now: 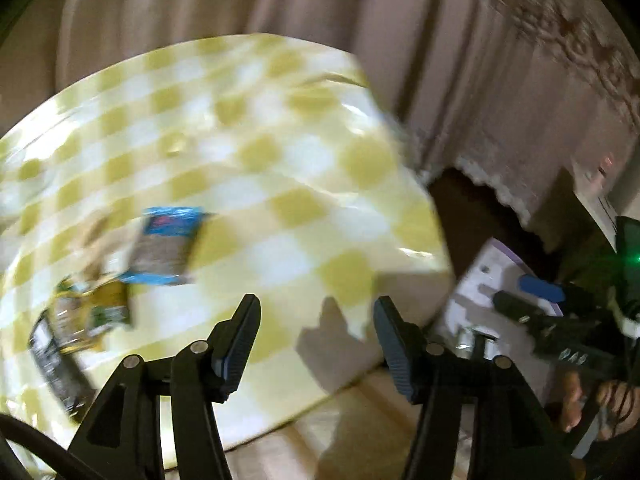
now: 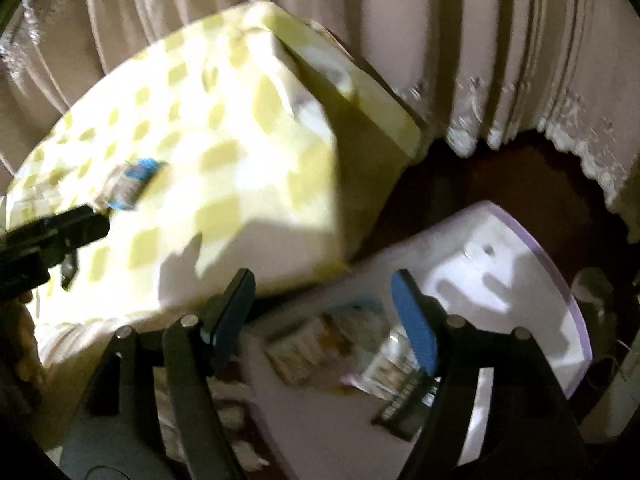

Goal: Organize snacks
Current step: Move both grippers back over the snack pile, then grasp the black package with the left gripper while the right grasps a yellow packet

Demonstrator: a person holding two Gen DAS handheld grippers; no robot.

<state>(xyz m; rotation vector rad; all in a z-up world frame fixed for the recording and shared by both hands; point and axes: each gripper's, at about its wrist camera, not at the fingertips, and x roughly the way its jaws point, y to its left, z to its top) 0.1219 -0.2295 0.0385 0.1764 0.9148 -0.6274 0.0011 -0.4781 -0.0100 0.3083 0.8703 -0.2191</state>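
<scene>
Left gripper (image 1: 316, 320): jaws apart, empty.
Right gripper (image 2: 324, 300): jaws apart, empty — above the white bin (image 2: 552, 280), packets already inside.
Blue snack packet (image 1: 166, 246): on the checked tablecloth (image 1: 280, 152), centre-left of the left view, long axis roughly upright.
Nearer hand: left — judged.

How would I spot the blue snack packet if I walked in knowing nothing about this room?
Find the table under the yellow-and-white checked cloth, in front of the pale curtains. A few snack packets lie together on one part of it. Yours is the blue-edged packet with a brownish middle, lying flat; the packet next to it is yellow and green, and the one beyond is dark.
</scene>
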